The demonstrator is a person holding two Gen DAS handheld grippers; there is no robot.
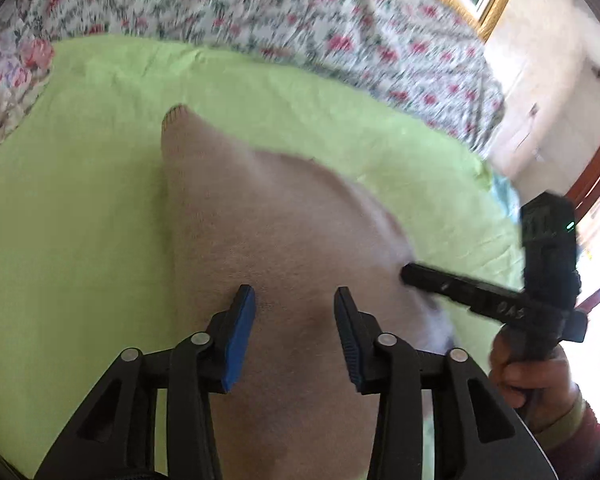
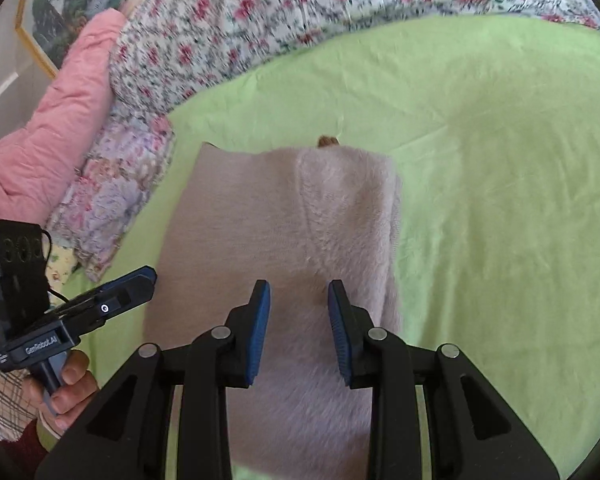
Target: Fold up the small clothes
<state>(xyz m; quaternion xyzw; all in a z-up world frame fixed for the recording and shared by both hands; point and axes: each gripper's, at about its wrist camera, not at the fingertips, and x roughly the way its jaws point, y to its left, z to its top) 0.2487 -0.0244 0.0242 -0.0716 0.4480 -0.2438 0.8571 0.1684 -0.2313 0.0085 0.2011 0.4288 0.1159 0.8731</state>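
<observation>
My left gripper (image 1: 295,294) hangs above the pale pink fuzzy garment (image 1: 268,232), jaws apart with nothing between the blue pads. The garment lies on the green sheet (image 1: 80,200). Right of it, my right gripper (image 1: 410,274) points at its edge, held by my hand (image 1: 528,372). Beyond it, the floral bedspread (image 1: 260,4)

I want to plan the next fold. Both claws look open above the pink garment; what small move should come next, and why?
Probably lower both claws to the garment's near edge and pinch it. The left claw and right claw are open and hold nothing, while the pink fuzzy garment lies flat on the green sheet, apparently already folded lengthwise.
</observation>
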